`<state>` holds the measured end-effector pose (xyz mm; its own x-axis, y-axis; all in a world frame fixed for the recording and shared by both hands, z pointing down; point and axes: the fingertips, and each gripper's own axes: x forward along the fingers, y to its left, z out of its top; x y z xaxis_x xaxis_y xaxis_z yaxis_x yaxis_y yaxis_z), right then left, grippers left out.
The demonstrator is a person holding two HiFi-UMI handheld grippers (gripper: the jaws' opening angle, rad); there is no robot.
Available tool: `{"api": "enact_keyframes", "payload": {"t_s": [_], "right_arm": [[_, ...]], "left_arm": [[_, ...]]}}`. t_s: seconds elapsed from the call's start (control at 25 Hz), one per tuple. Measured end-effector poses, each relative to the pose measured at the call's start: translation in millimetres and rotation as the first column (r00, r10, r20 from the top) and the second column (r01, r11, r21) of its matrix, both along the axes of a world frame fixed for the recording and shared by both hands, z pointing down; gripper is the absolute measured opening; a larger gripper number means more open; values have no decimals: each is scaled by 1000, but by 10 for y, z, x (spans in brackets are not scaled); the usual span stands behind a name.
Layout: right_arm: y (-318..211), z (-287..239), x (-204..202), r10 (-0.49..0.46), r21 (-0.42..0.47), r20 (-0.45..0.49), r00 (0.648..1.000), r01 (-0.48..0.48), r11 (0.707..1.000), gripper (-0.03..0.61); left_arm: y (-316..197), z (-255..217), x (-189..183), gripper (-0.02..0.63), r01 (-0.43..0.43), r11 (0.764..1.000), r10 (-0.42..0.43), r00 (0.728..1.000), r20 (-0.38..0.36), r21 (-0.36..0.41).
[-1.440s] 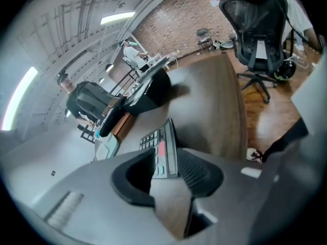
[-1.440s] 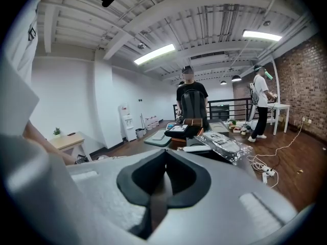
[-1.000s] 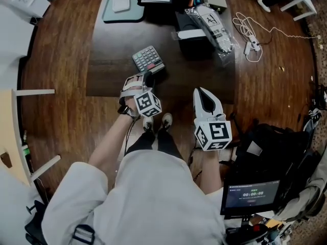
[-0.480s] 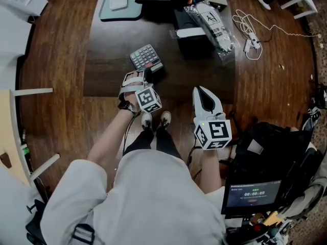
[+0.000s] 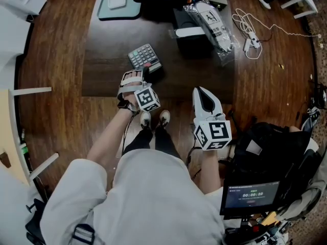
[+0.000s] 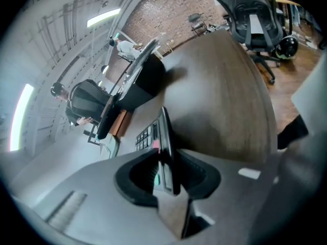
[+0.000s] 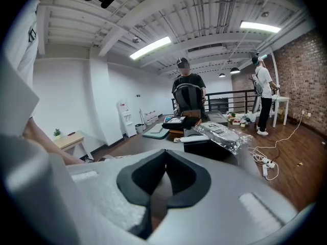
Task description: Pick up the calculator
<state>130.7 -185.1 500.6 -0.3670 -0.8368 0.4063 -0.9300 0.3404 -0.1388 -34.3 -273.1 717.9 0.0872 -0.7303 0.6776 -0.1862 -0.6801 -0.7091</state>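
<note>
Left gripper view: the left hand-held gripper (image 6: pixel 163 157) (jaws just closing) pinches the calculator (image 6: pixel 165 131) edge-on between its pads.

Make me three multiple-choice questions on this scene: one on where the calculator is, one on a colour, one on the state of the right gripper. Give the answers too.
1. Where does the calculator lie?
A. On the person's lap
B. On the dark table, at the left gripper
C. On a teal mat

2. What colour is the cable on the wooden floor at the right?
A. White
B. Red
C. Green

3. How do the right gripper's jaws stand?
A. Wide apart
B. Closed on the calculator
C. Together, with nothing between them

Answers:
1 B: its near edge stands between the left gripper's jaws, which have just been closing on it.
2 A: it shows pale against the brown wood.
3 C: the right gripper view shows the pads meeting, empty.
</note>
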Motion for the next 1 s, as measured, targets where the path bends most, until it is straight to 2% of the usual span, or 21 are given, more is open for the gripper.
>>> {"api": "enact_keyframes", "payload": {"t_s": [0.2, 0.64, 0.92, 1.0], "right_arm": [[-2, 15, 37, 6, -4, 0, 1000, -6, 1000, 2], [-16, -13, 106, 30, 6, 2, 1000, -30, 1000, 2], [-18, -46, 104, 37, 10, 11, 999, -37, 999, 2], [-17, -69, 100, 36, 18, 16, 999, -37, 999, 2]], "left_arm": [[-34, -99, -29, 80, 7, 999, -8, 1000, 12, 42], [-29, -236, -4, 75, -2, 998, 1, 1000, 11, 60], [-79, -524, 39, 74, -13, 995, 17, 999, -38, 104], [-85, -652, 55, 75, -27, 992, 31, 999, -32, 125]]}}
